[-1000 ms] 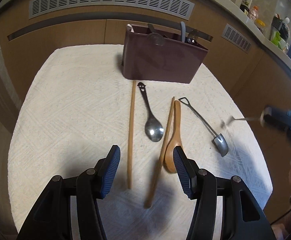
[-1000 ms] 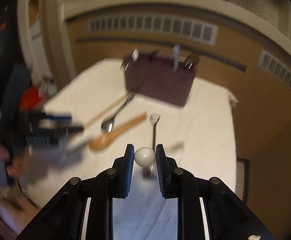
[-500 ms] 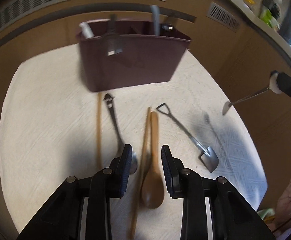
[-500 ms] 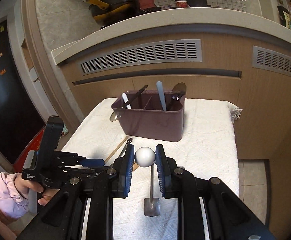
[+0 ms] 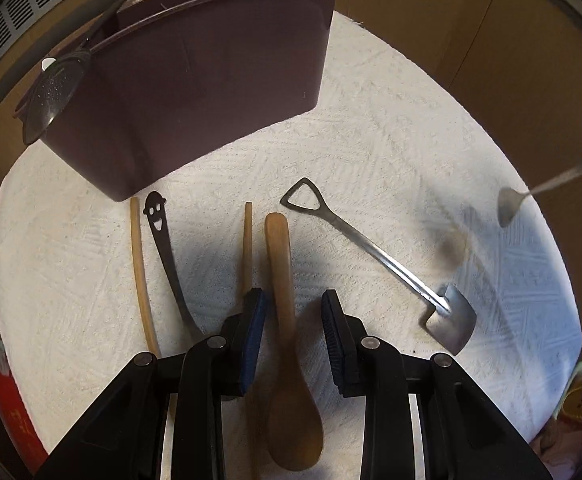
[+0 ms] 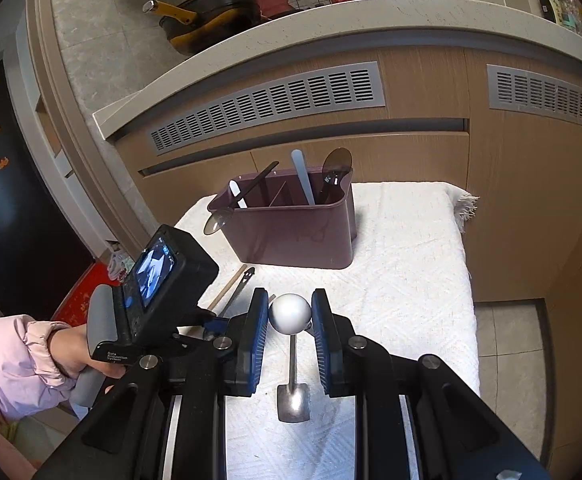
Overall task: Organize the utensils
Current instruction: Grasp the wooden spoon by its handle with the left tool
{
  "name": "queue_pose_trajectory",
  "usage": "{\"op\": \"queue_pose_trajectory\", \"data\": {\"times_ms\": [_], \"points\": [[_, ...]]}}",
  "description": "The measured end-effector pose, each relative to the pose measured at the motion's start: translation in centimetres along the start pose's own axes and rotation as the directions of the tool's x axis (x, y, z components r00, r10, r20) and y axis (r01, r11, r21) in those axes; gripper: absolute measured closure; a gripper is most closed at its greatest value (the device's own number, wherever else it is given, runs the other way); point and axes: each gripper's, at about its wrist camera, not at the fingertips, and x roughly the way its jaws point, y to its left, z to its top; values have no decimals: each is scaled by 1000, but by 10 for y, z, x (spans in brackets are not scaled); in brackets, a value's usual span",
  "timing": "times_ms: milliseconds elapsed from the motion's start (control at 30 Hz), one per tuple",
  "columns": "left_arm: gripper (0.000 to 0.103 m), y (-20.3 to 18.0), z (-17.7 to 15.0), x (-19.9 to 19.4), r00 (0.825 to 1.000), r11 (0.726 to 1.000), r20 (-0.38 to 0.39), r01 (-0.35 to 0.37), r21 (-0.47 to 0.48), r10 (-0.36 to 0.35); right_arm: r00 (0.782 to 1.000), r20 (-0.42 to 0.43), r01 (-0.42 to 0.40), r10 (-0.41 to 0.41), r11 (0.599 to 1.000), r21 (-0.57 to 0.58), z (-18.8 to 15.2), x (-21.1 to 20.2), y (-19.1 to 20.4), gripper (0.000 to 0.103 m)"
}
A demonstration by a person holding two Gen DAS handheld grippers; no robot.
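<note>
Straddling the wooden spoon (image 5: 287,320) on the white cloth (image 5: 391,120) with left gripper (image 5: 294,340) parted – bowl partly hidden – while clamping a ball-ended utensil (image 6: 290,313), probably a spoon, in right gripper (image 6: 290,320).

Right tool (image 6: 290,318) grips a ball-ended utensil (image 6: 290,313).

Beyond it, a maroon holder (image 6: 291,228) with utensils stands on the towel-covered desk (image 6: 403,280); a shovel-shaped spoon (image 6: 293,388) lies below, and the left tool (image 6: 159,284) is at left.
</note>
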Motion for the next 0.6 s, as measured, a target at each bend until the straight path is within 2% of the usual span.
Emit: {"op": "queue_pose_trajectory", "data": {"times_ms": [100,233,333,400,500,600], "points": [[92,6,1,0,1000,999,20,-7,-41,8,1000,-3,0,0,1000,13,-1,1,-4,83],[92,15,-7,-12,997,995,72,17,-95,-10,1000,-3,5,-5,1000,18,-1,1,-2,83],[92,19,-20,-35,988,990,153,57,-130,-37,1000,-1,6,-6,1000,9,-1,-2,1,83],[92,20,-30,-56,972,984,230,76,-160,-38,1000,-3,3,-3,1000,10,-1,-4,4,83],[92,24,-51,-93,928,972,372,110,-210,-25,1000,-11,-7,7,1000,18,-3,-6,7,83],[92,24,-65,-121,891,961,454,144,-237,-21,1000,-15,-7,7,1000,14,-4,-9,11,83]]}}
